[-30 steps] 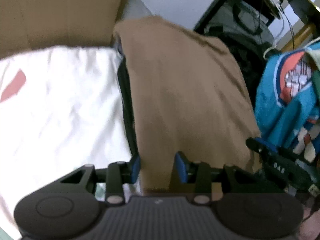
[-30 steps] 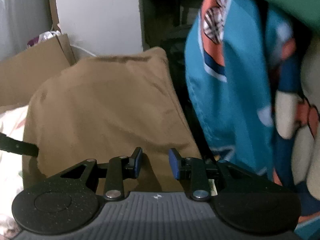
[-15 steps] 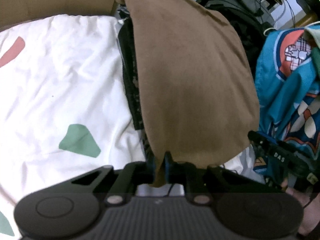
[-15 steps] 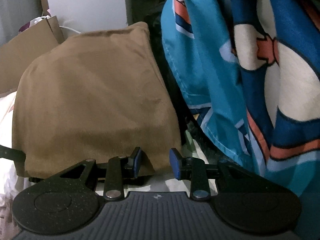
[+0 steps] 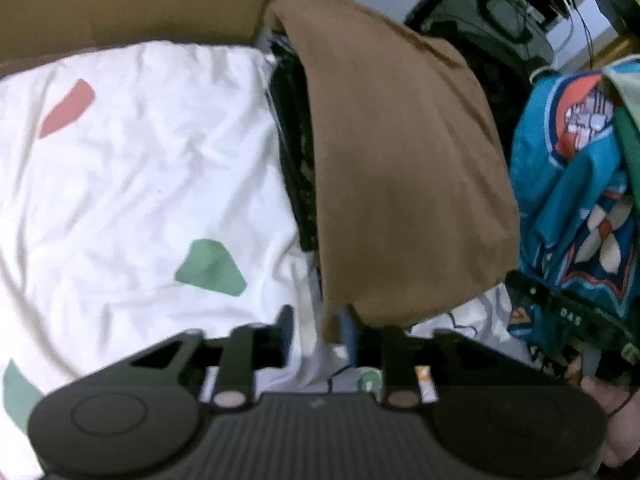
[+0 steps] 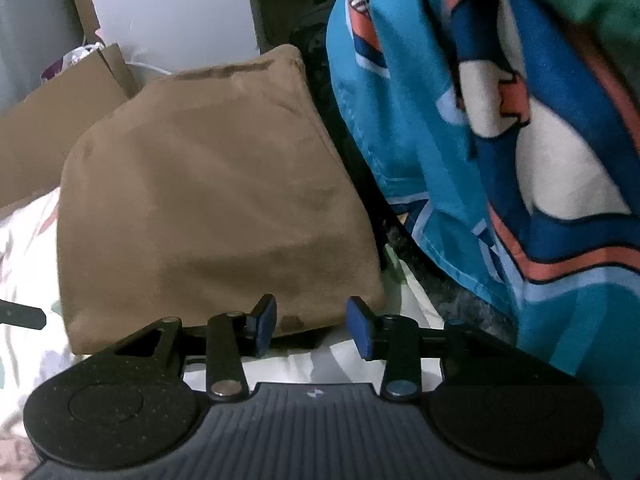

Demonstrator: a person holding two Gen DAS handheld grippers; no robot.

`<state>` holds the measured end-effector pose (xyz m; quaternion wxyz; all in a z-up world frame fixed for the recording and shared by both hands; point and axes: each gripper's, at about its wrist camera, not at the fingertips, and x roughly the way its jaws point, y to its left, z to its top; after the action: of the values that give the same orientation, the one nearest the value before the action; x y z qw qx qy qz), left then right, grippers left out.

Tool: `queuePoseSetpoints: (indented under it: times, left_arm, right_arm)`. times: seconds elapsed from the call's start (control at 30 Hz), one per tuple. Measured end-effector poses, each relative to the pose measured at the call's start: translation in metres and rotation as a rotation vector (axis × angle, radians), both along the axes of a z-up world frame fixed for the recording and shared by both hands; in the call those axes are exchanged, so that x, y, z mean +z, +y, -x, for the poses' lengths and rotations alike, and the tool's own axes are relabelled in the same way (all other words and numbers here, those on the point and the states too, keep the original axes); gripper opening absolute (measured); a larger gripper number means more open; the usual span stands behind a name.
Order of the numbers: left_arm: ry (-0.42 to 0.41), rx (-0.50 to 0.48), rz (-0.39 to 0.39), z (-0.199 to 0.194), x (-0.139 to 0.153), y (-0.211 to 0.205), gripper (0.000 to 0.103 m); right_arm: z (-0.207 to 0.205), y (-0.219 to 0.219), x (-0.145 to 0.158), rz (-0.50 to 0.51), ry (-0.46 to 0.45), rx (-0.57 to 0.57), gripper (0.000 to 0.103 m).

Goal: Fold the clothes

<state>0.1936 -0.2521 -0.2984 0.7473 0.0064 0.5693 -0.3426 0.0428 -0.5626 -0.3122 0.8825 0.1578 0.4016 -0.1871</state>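
Left gripper (image 5: 318,330) pads blurred, garment (image 5: 404,168) corner between

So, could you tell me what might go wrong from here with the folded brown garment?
The left tongs have just been opening, yet a corner of the brown garment hangs between their fingers; pulling away could snag it and undo the fold.

The garment sits on a dark stack and overhangs it, so it might slide off.

The blue patterned cloth hangs close beside the open right tongs and could get caught.
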Motion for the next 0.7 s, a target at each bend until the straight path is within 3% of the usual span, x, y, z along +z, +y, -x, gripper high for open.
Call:
queuePoseSetpoints:
  times: [0.17,0.27,0.33,0.4,0.57,0.7]
  left_arm:
    - [-0.062,0.048,-0.033,0.001,0.024,0.009,0.073]
    - [-0.084,0.099,-0.050,0.000,0.042,0.018,0.086]
    - [-0.103,0.113,-0.068,-0.001,0.056,0.023,0.090]
    - [-0.123,0.108,-0.085,0.000,0.072,0.026,0.093]
    - [-0.136,0.112,-0.114,0.000,0.109,0.037,0.096]
    - [-0.133,0.174,-0.166,0.000,0.137,0.054,0.097]
  right_arm:
    - [-0.005,0.001,0.031,-0.082,-0.036,-0.085,0.069]
    - [-0.007,0.005,0.051,-0.125,-0.055,-0.128,0.090]
    - [-0.008,0.008,0.063,-0.149,-0.059,-0.152,0.098]
    - [-0.011,0.014,0.075,-0.155,-0.049,-0.158,0.101]
    - [-0.010,0.022,0.106,-0.214,-0.029,-0.178,0.101]
    - [-0.012,0.031,0.129,-0.234,-0.021,-0.167,0.102]
